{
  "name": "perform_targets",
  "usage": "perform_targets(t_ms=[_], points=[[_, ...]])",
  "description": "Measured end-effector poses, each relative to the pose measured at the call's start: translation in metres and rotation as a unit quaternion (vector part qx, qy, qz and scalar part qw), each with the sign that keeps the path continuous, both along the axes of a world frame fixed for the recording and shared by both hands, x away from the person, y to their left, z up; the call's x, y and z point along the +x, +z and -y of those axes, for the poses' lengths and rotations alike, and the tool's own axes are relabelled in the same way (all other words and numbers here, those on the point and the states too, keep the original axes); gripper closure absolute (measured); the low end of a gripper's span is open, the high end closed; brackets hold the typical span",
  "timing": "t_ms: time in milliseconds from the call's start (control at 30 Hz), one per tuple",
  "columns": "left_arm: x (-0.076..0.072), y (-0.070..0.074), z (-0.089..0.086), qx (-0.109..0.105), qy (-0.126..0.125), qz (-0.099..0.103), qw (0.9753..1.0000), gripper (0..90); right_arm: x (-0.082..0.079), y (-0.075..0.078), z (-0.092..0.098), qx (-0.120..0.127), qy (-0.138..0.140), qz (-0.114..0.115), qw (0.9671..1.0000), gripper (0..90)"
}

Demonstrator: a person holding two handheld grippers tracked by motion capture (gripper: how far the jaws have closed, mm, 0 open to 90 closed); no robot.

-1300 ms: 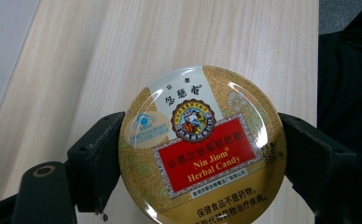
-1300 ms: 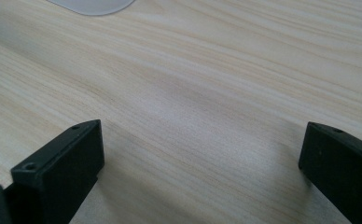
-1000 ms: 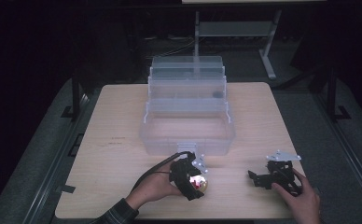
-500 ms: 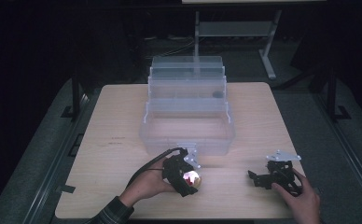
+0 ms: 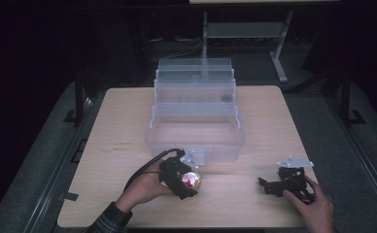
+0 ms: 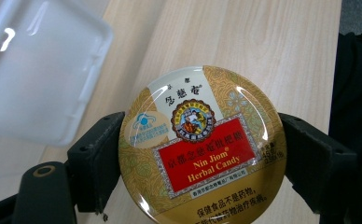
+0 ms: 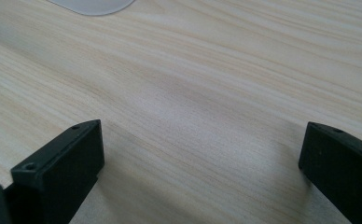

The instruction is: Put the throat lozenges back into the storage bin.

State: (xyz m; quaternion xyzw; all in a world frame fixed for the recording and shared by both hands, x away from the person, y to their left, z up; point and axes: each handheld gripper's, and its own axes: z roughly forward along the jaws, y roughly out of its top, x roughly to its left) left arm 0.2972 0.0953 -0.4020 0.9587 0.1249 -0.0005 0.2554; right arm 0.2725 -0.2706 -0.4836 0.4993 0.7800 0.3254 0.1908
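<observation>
A dark room surrounds our pale wooden table (image 5: pixel 128 131), where a clear plastic tiered box (image 5: pixel 195 116) stands in the middle. Our left gripper (image 5: pixel 186 182) hovers just in front of the box's near wall, pinching a round candy tin (image 6: pixel 201 147) by its rim between both jaws. The tin faces the left gripper view, gold with a red label reading "Nin Jiom Herbal Candy", and a frosted corner of the box sits at upper left there. Our right gripper (image 5: pixel 275 187) rests on the table near the right front, well apart from the tin, its jaws spread wide over bare wood.
</observation>
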Motion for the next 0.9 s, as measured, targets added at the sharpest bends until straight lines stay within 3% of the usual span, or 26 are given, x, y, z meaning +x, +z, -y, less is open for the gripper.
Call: perform_targets(t_ms=[900], points=[[0.013,0.019,-0.04,-0.01,0.045,0.01,0.9989,19.6,0.0,0.0,0.0,0.0,0.0,0.0,1.0,0.0]])
